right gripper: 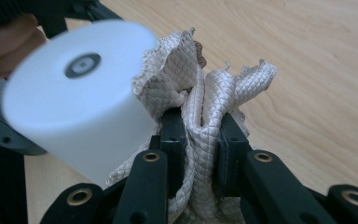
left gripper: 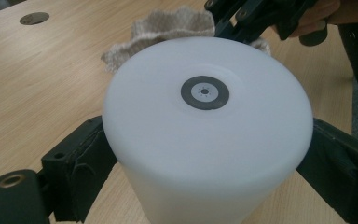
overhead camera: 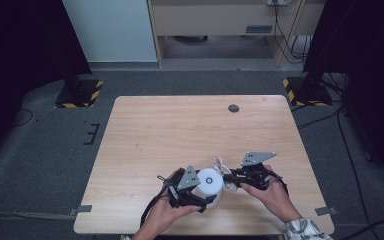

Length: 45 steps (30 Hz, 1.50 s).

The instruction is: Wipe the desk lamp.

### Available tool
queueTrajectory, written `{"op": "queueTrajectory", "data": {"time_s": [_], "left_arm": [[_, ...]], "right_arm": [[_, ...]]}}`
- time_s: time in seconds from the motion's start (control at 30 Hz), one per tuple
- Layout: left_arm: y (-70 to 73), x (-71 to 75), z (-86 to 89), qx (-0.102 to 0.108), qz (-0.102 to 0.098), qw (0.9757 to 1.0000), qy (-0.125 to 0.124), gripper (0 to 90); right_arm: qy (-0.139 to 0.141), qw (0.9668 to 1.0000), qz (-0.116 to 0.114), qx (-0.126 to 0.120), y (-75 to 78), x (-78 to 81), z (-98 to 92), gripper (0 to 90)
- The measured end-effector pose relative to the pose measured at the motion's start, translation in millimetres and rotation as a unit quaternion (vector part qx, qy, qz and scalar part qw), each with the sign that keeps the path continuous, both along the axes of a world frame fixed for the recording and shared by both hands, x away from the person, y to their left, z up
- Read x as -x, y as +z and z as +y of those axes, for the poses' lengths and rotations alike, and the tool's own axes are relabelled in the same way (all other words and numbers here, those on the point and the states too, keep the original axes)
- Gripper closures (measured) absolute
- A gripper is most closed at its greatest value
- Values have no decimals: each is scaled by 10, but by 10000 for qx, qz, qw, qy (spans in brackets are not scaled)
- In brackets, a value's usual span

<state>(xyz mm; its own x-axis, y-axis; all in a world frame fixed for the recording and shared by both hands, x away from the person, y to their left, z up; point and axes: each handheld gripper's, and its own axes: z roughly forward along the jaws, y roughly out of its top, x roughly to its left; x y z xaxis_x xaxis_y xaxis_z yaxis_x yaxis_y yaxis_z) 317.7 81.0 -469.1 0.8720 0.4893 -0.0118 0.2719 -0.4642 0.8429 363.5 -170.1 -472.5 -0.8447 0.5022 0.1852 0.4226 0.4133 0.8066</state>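
Observation:
A white cylinder-shaped container (overhead camera: 210, 185) with a small dark ring on its flat face (left gripper: 205, 92) stands near the table's front edge. My left gripper (overhead camera: 205, 196) is shut on the cylinder (left gripper: 200, 140), one black jaw on each side of its wall. Right beside it, a beige quilted cloth (overhead camera: 223, 170) is bunched up. My right gripper (right gripper: 203, 140) is shut on the cloth (right gripper: 205, 121), which is pinched in folds between the two pads and presses against the cylinder's side (right gripper: 74, 102). The cloth (left gripper: 168, 28) shows behind the cylinder in the left gripper view.
The wooden table (overhead camera: 180, 125) has a round grey cable cap (overhead camera: 233, 108) near its far edge. Grey carpet surrounds the table, with black stand bases with yellow-black tape (overhead camera: 77, 92) at the back left and back right (overhead camera: 305, 92). Cables trail on the right floor.

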Motion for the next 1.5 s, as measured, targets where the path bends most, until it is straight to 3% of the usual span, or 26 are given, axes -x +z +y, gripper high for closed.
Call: {"op": "queueTrajectory", "data": {"time_s": [0.4,0.53,0.77,0.9,1.03,1.33,1.5], "left_arm": [[-1,0,-3,-10,-9,10000,1,82],[0,-1,-2,-15,-6,10000,-5,82],[-1,0,-3,-20,-11,10000,-7,82],[-1,0,-3,-20,-11,10000,-7,82],[-1,-2,-2,-21,-9,10000,-14,82],[-1,-1,-3,-26,-20,10000,-16,82],[-1,-1,-3,-26,-19,10000,-17,82]], "right_arm": [[7,9985,271,480,-347,-17,45,768],[16,9984,257,510,-330,-9,41,768],[-31,10000,19,84,-58,40,-21,768],[-23,10000,-86,45,58,46,-18,768],[-11,10000,-46,42,15,26,-8,768],[-1,9990,239,379,-292,22,10,768],[7,9993,220,287,-243,22,-11,768]]}}
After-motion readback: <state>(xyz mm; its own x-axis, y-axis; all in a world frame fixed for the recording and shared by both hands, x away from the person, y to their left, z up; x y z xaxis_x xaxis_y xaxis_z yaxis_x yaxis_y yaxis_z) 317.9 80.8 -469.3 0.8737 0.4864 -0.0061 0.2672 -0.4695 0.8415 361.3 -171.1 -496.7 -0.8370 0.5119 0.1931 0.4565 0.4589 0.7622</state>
